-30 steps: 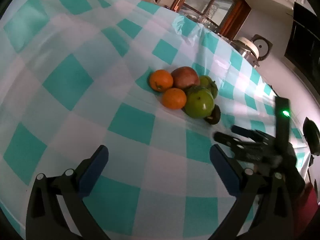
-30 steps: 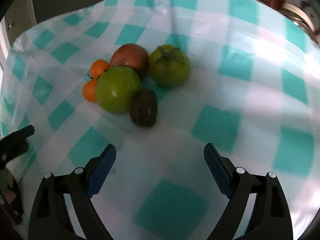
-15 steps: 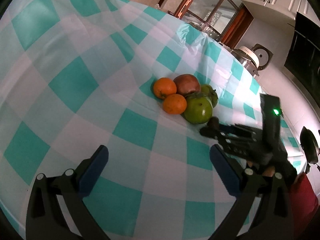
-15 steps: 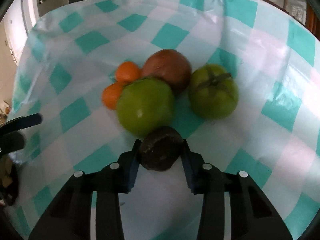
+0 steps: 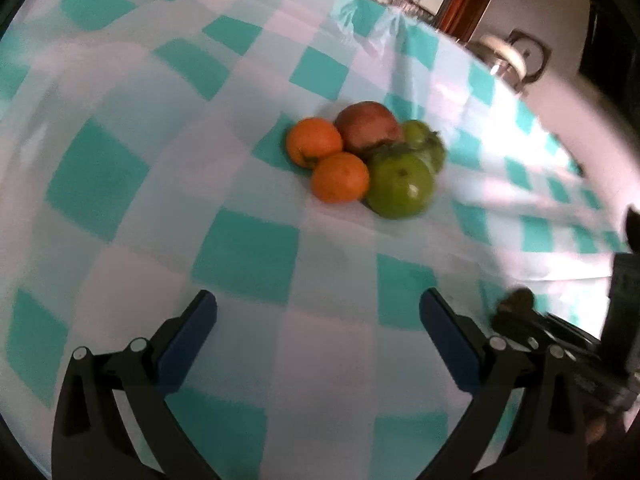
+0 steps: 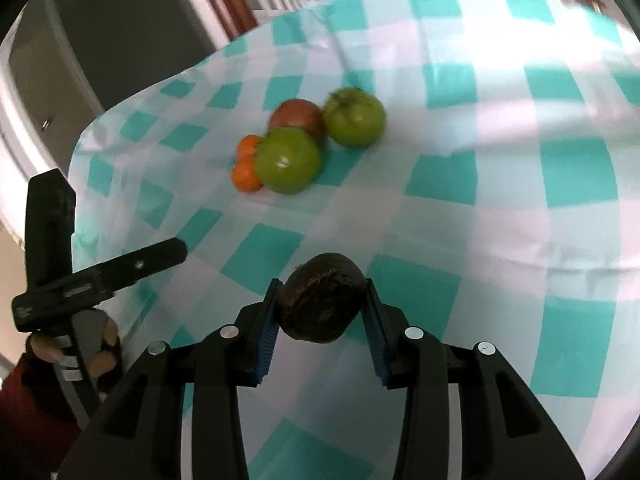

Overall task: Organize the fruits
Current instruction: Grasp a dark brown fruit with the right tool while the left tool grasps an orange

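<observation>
the right gripper [image 6: 322,314] pinches a small dark brown fruit [image 6: 322,298], rough-skinned and roundish, between its blue pads [image 6: 266,332], 1 pad on each flank. it hangs above the counter [image 6: 500,208] with its teal and white checked cloth, well apart from the pile. it looks light and fairly firm, with a skin coarse enough not to slip, but probably soft inside, so a gentle squeeze across its widest part, as now, seems right.

the pile holds 5 fruits touching one another: 2 oranges [image 5: 340,178], a reddish-brown fruit [image 5: 368,128] and 2 green fruits [image 5: 400,186] with dried calyxes. the green ones look smooth, heavier and wider, so they would need the jaws nearly full width and a hold around the middle.

the left gripper [image 5: 318,328] is spread wide and holds nothing, hovering low over the cloth, pointed at the pile from the orange side. the right one points down and forward, level, fruit centred. where the dark fruit is meant to go is not shown.
</observation>
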Action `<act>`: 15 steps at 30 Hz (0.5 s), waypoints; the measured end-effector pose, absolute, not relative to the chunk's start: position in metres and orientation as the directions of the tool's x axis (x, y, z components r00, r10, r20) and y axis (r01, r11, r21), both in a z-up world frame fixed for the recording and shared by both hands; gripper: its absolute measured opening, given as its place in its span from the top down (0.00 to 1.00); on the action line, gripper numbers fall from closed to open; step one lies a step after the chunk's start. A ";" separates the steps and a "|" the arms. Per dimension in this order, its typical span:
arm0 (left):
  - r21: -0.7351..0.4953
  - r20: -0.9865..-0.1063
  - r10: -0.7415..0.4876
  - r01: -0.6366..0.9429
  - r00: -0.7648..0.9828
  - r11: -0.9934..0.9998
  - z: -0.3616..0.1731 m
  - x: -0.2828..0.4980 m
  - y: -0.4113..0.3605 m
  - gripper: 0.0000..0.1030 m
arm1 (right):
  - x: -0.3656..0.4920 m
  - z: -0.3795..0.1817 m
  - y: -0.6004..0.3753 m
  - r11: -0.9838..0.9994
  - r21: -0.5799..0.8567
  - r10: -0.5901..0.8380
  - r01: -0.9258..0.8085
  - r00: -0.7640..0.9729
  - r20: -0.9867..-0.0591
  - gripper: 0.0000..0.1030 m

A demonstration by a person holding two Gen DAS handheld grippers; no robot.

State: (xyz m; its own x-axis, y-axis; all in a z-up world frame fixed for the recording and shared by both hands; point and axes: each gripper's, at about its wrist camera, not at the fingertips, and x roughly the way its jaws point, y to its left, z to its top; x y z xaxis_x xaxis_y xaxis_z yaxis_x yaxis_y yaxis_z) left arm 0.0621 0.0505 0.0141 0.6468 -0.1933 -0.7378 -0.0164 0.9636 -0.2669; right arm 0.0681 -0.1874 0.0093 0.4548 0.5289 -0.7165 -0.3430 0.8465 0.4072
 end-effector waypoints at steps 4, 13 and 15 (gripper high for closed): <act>-0.159 -0.770 -0.132 0.012 0.625 0.987 0.013 0.103 0.033 0.20 | 0.073 0.008 -0.194 0.832 0.454 0.555 -0.320 0.454 -0.697 0.62; -0.050 -0.779 -0.098 0.094 0.620 0.994 0.012 0.152 0.018 0.60 | 0.073 0.008 -0.194 0.818 0.476 0.576 -0.325 0.445 -0.686 0.62; -0.064 -0.776 -0.104 0.087 0.622 0.994 0.012 0.148 0.019 0.61 | 0.073 0.008 -0.195 0.814 0.482 0.581 -0.325 0.445 -0.681 0.62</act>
